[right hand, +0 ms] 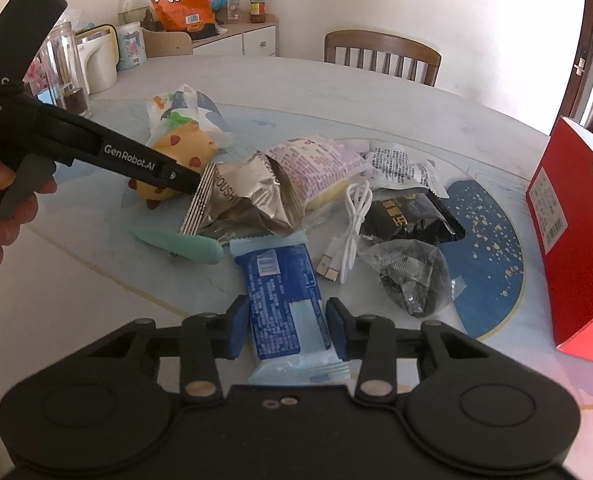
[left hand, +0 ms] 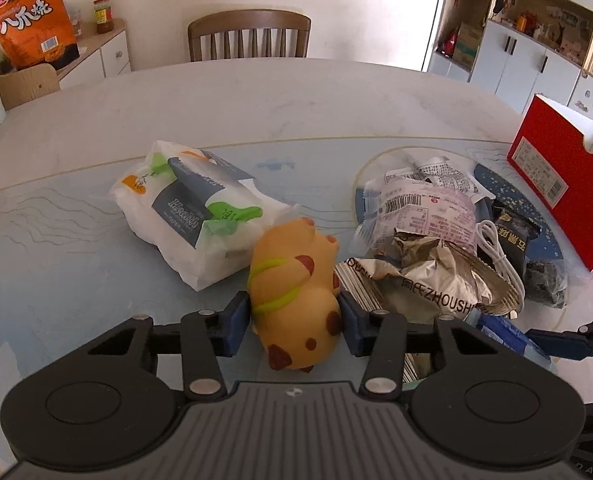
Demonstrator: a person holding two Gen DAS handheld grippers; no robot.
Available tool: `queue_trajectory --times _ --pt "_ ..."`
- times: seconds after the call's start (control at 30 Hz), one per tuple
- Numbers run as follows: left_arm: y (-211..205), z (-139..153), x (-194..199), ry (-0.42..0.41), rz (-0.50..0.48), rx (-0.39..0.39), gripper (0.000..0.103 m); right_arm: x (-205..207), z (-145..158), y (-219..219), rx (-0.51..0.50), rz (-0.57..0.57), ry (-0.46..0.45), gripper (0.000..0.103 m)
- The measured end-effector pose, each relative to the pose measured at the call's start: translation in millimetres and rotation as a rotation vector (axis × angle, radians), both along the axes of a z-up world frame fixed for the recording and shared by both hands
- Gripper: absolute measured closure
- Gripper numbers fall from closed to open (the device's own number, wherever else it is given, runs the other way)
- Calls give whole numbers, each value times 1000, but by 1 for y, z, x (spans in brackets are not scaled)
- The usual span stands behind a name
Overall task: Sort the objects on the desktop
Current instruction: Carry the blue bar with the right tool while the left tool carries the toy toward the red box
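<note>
The left tongs (left hand: 295, 320) are closed on a yellow squishy animal toy (left hand: 296, 292), both blue pads pressed against its flanks; the toy's underside and head end are partly hidden by the tool body. In the right wrist view only part of the toy (right hand: 184, 146) is seen, the rest being masked by the left tool's black arm, and the left tongs' tips cannot be made out there.

The right tongs (right hand: 288, 326) are drawn in around a blue biscuit packet (right hand: 282, 300). The left pad appears to touch the packet's edge; at the right pad contact is hard to judge, so a firm grip cannot be confirmed. The packet's near end is cut off by the tool body.

Both items lie on the table (left hand: 256, 108). Beside the toy a white pack of tissues (left hand: 194, 216) is noted. To its right a heap of wrappers is recorded: a crumpled silver foil bag (right hand: 248, 200), a lilac-printed packet (right hand: 316, 168), a black packet (right hand: 408, 216) and a clear bag of dark contents (right hand: 412, 276); their lower layers are concealed by overlap. A white USB cable (right hand: 350, 232) is coiled among them. A mint-green object (right hand: 180, 242) is half buried under the foil bag and cannot be identified. A red box (right hand: 576, 240) is cut off at the frame edge.
</note>
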State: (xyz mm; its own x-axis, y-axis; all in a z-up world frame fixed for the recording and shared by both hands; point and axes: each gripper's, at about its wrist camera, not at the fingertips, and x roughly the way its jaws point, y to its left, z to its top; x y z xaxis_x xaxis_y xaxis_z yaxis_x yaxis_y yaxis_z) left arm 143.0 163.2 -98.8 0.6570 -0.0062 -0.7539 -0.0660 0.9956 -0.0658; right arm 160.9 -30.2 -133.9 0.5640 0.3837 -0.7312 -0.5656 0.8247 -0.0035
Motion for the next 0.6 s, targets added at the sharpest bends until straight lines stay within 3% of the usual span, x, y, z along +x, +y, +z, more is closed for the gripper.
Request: queue_trajectory --times 0.6 --pt "7 12 -25 3 -52 -45 60 -25 21 -15 9 -60 7 66"
